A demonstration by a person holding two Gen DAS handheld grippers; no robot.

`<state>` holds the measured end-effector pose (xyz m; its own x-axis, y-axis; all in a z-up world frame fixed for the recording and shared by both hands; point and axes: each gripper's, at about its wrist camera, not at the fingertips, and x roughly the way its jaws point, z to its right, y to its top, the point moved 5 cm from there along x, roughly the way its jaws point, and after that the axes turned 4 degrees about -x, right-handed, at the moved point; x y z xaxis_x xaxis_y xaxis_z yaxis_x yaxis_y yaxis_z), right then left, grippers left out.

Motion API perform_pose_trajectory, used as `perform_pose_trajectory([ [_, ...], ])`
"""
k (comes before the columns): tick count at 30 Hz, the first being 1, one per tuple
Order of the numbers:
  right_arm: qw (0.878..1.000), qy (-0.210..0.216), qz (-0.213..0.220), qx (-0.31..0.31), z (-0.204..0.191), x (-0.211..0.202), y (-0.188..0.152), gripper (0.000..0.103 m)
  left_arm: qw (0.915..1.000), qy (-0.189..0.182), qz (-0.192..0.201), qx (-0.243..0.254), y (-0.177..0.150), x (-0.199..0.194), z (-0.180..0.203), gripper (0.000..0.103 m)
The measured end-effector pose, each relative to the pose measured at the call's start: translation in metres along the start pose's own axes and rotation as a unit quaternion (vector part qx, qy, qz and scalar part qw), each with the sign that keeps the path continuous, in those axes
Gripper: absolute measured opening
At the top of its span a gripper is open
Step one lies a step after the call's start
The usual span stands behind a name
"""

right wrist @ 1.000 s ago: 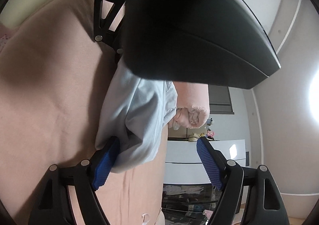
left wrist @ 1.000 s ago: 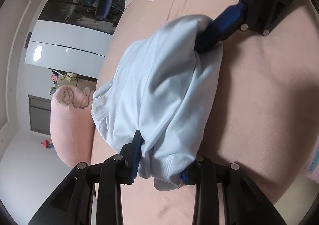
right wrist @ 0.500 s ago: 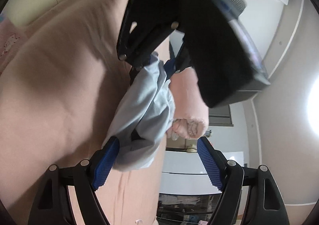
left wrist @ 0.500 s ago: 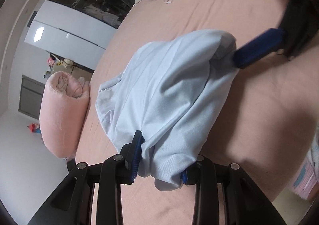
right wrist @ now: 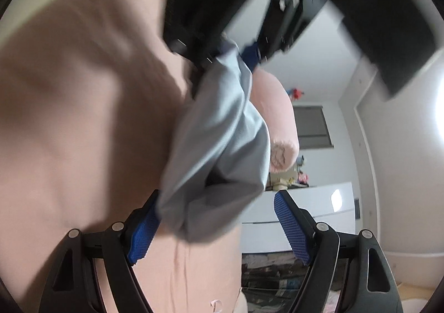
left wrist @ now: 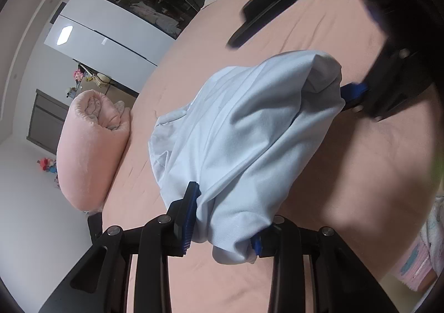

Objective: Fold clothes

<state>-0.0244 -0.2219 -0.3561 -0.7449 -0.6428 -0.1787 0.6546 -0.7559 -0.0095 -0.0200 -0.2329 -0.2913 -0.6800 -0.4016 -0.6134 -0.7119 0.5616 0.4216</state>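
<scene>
Light-blue garment [left wrist: 244,130] bunched on pink bed [left wrist: 347,174]. Left gripper [left wrist: 222,218] fingers clamped on its near edge. Right gripper [right wrist: 216,218] fingers spread wide, fabric against one pad only.

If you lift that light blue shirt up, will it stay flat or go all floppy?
Probably floppy: the shirt already sags and wrinkles between the left gripper and the right gripper. It looks thin, so likely light. It may slide a little on the smooth pink bed.
</scene>
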Motion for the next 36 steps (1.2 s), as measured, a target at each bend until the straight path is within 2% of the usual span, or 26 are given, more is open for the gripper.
perform_pose_trajectory([
  [7,0.998,-0.039,0.016,-0.037,-0.012,0.002,0.004,0.08,1.0,-0.001,-0.002,0.004,-0.004,0.001,0.004,0.03],
  [11,0.999,-0.028,0.006,-0.029,-0.012,0.013,0.0,0.08,1.0,-0.001,-0.005,0.008,-0.007,0.002,0.007,0.03],
  [17,0.998,-0.014,0.01,-0.053,-0.02,0.023,0.001,0.079,0.9999,-0.005,-0.01,0.009,-0.008,0.007,0.004,0.03],
  [19,0.999,0.002,0.009,-0.047,-0.023,0.025,-0.001,0.069,0.9998,-0.004,-0.012,0.015,-0.008,0.007,0.006,0.031],
  [21,0.999,0.041,-0.006,-0.032,-0.033,0.027,-0.005,0.035,0.9994,-0.002,-0.012,0.033,-0.008,0.005,0.012,0.031],
  [23,0.998,0.051,-0.011,-0.029,-0.041,0.028,-0.007,0.026,0.999,0.001,-0.015,0.043,-0.008,0.006,0.018,0.031],
  [28,0.997,0.066,-0.007,-0.043,-0.041,0.032,-0.01,0.025,0.9992,-0.003,-0.014,0.038,-0.008,0.003,0.016,0.03],
  [33,0.997,0.063,-0.004,-0.047,-0.035,0.036,-0.01,0.023,0.9995,-0.007,-0.012,0.03,-0.006,-0.001,0.013,0.03],
  [36,0.996,0.065,-0.004,-0.052,-0.038,-0.005,0.005,0.022,0.9996,-0.009,-0.01,0.025,-0.006,-0.003,0.011,0.03],
])
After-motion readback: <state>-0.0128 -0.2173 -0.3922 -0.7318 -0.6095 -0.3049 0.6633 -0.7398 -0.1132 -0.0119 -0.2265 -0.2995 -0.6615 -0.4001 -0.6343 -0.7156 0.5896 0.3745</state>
